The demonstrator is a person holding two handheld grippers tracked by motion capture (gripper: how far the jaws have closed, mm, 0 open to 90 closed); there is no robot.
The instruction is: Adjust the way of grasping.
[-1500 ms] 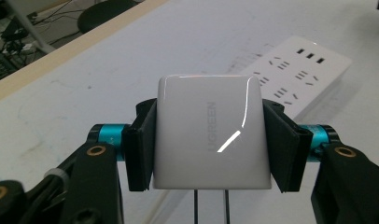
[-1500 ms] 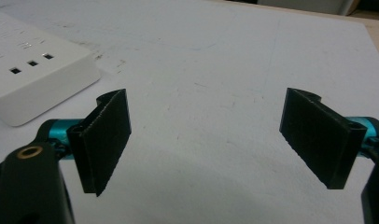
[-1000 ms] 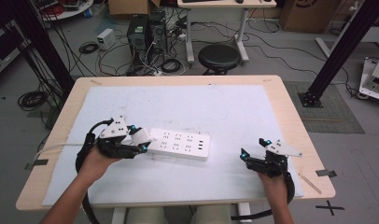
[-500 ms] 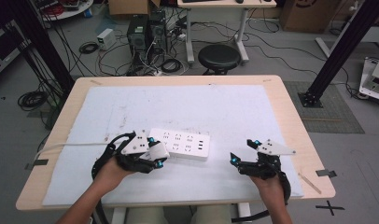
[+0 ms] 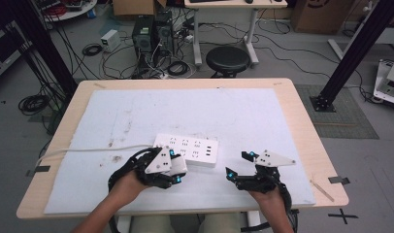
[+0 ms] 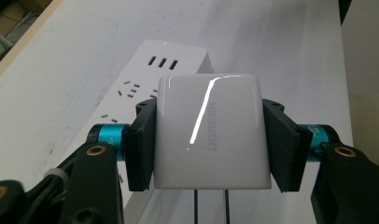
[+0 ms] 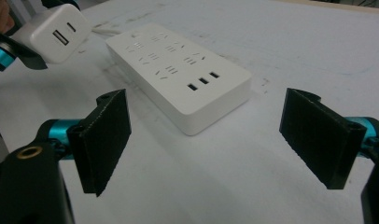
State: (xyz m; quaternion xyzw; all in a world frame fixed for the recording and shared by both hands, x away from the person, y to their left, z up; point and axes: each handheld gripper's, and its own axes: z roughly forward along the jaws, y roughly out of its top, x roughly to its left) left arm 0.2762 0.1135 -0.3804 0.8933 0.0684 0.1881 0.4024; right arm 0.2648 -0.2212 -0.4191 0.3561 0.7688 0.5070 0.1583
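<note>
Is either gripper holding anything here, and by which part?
The left gripper is shut on the white charger, its pads pressing the two opposite side faces. The right gripper is open and holds nothing.

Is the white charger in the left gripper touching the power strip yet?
Apart. The right gripper view shows the charger held clear of the power strip.
</note>
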